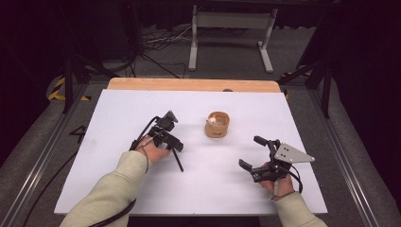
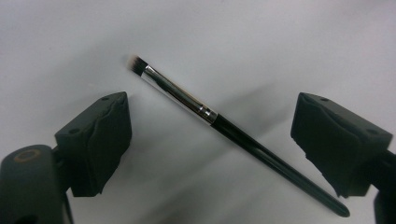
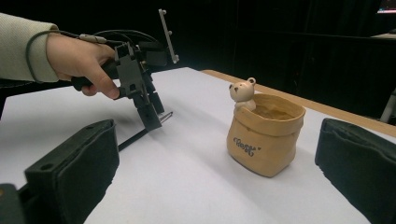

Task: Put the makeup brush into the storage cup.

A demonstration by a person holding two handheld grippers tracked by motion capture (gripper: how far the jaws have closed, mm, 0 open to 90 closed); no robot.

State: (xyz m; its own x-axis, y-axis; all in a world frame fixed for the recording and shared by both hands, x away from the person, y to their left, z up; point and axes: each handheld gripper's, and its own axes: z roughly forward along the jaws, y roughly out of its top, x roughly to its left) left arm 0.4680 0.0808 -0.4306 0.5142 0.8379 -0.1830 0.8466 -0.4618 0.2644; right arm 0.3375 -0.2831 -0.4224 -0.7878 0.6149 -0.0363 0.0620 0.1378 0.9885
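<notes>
A black-handled makeup brush [image 2: 219,123] with a silver ferrule and pale bristles lies flat on the white table [image 1: 118,113]. My left gripper [image 2: 212,100] hovers just over it, open, one jaw on either side of the brush and neither touching it. In the high view the brush [image 1: 178,161] pokes out below the left gripper [image 1: 170,142]. A tan bag-shaped pot [image 1: 217,125] with a small bear figure [image 3: 243,91] on its rim stands at mid-table. My right gripper [image 1: 252,152] is open and holds nothing, to the right of the pot [image 3: 264,140] and facing it.
A strip of bare wood [image 1: 189,84] runs along the table's far edge. Beyond it are a white metal frame [image 1: 231,28], floor cables and black stands. Open white surface lies between the two grippers and in front of the pot.
</notes>
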